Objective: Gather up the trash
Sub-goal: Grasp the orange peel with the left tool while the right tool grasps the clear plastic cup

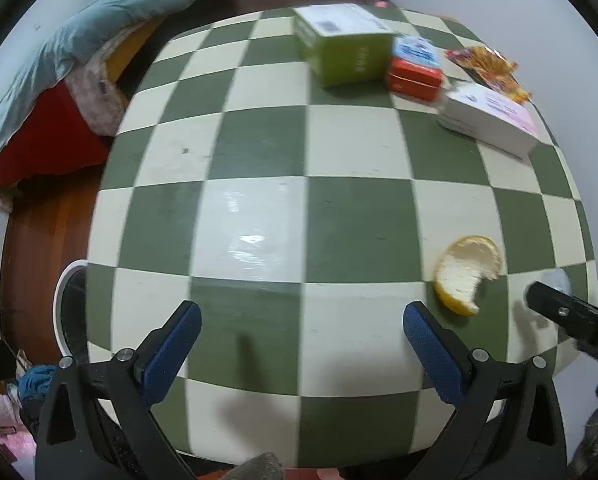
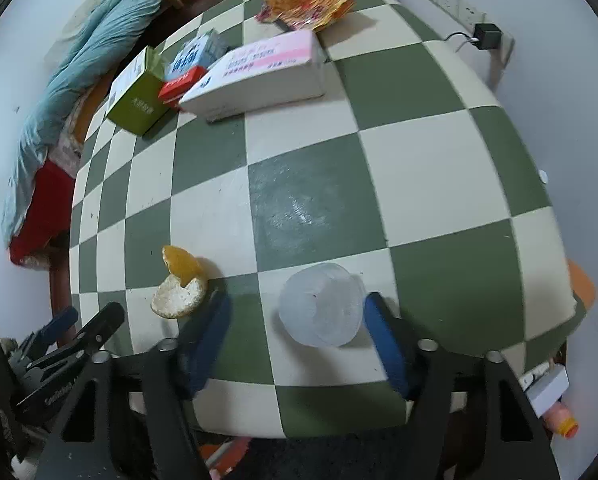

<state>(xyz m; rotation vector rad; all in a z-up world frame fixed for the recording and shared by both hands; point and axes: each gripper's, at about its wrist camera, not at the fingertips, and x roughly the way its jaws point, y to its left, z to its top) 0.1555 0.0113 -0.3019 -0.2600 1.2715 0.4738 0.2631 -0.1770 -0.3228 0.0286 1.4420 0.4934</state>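
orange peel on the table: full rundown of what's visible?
The orange peel is one curled, torn piece, cupped like a shallow bowl: glossy orange rind outside, pale spongy pith inside, ragged edges. It lies loose on the checkered table near the front edge, straddling a green and a cream square. Nothing grips it. It sits just ahead of the open left tool, off its right finger, and left of the clear plastic cup, apart from it. In the right wrist view, one flap stands up.

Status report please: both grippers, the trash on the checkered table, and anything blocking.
Left gripper open, empty. Right gripper open, straddling the clear plastic cup, not yet closed. Orange peel just left of it; snack wrapper at far edge. Nothing blocking.
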